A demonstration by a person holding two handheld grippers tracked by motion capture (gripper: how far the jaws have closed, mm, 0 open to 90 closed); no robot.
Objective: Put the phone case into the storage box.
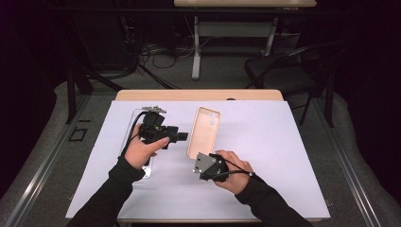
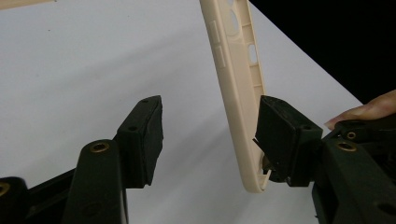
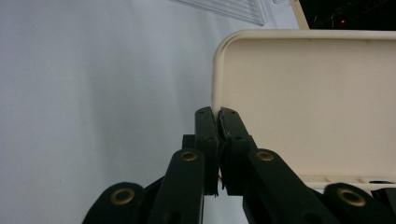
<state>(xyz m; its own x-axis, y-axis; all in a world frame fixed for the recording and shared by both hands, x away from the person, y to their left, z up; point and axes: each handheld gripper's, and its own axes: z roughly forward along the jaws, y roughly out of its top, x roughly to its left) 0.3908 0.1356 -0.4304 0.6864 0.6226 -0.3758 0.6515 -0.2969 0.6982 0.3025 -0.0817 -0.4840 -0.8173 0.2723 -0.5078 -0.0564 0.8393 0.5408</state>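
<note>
Currently the case [image 1: 204, 131], a beige phone shell, lies open side up at the centre of the high view on the white mat [image 1: 283, 156] that covers the table [image 1: 198, 94]. Its long axis runs from upper right to lower left of that frame.

The right gripper [image 1: 204, 165], below centre in the high view, is clenched on the case at its lower corner. In the right gripper view the two jaws meet on the thin side wall [image 3: 215, 70] near the rounded corner, one jaw inside the shell and one outside. This pinch appears intended to anchor the case so that it cannot slide or turn while the other tool engages it.

The left gripper [image 1: 182, 137], left of centre in the high view, points toward the long left edge of the case. Its jaws stand apart and grasp nothing. In the left gripper view the case passes between them: the right jaw sits against or just beside the outer wall, though contact cannot be confirmed, and the left jaw is well clear over bare mat. The approach suggests a second grip on the side wall, probably to steady or flex the shell.

A clear flat item [image 1: 142, 142] lies under the left hand [image 1: 141, 152]; its type cannot be determined.
</note>
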